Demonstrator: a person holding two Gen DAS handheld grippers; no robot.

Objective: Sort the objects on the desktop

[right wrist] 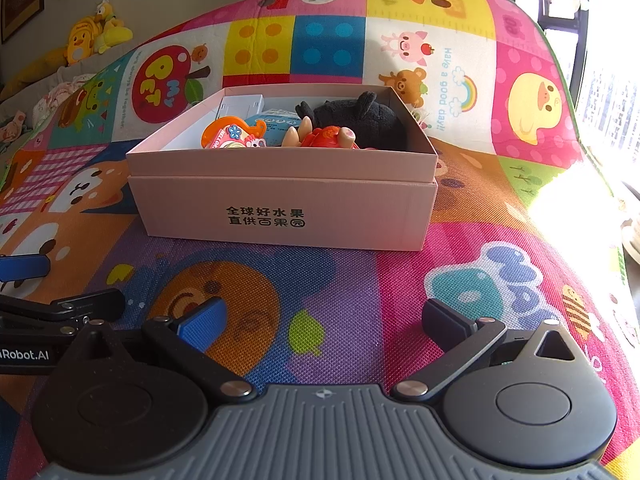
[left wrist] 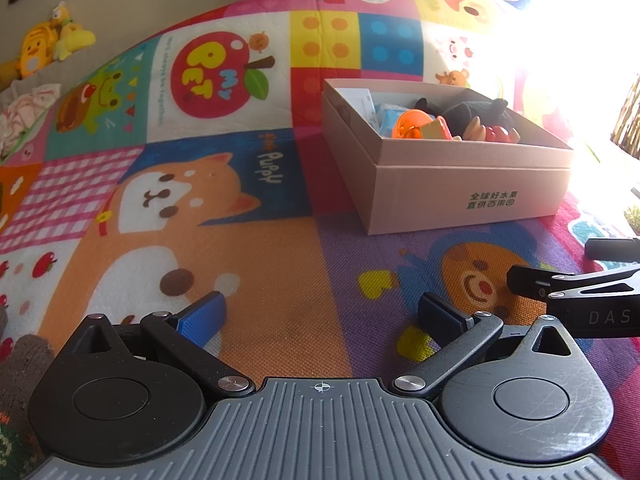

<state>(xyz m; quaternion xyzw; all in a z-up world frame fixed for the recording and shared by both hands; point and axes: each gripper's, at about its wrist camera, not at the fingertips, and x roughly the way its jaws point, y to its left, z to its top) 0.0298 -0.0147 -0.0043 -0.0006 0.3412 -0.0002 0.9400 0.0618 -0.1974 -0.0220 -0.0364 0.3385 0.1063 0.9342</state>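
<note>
Through my left wrist camera, my left gripper point(left wrist: 320, 316) hangs low over the cartoon play mat point(left wrist: 256, 264) with its blue-padded fingers point(left wrist: 204, 318) spread wide and nothing between them. The pink cardboard box point(left wrist: 472, 184) sits far and to the right, its near corner turned toward me. Inside I can make out a black plush toy point(left wrist: 476, 114), an orange plastic piece point(left wrist: 410, 124) and something red beside it. At the right edge, the black linkage of my right gripper point(left wrist: 576, 284) pokes in, near and level with mine. I see no loose object on the mat ahead of this hand.

Through my right wrist camera, my right gripper point(right wrist: 322, 322) is also spread wide and empty, near the mat. The box point(right wrist: 280, 200) lies straight ahead, its printed side facing me, and the plush point(right wrist: 360, 120), an orange toy point(right wrist: 230, 134) and a small red figure point(right wrist: 328, 136) rest inside it. My left gripper shows at the left edge point(right wrist: 60, 304).

Everything I can see to be sorted is already in the box, so I judge the job close to finished. To do this step well, I should keep both pairs of fingers apart, lift clear of the mat, and sweep my view around for strays before closing on anything.
</note>
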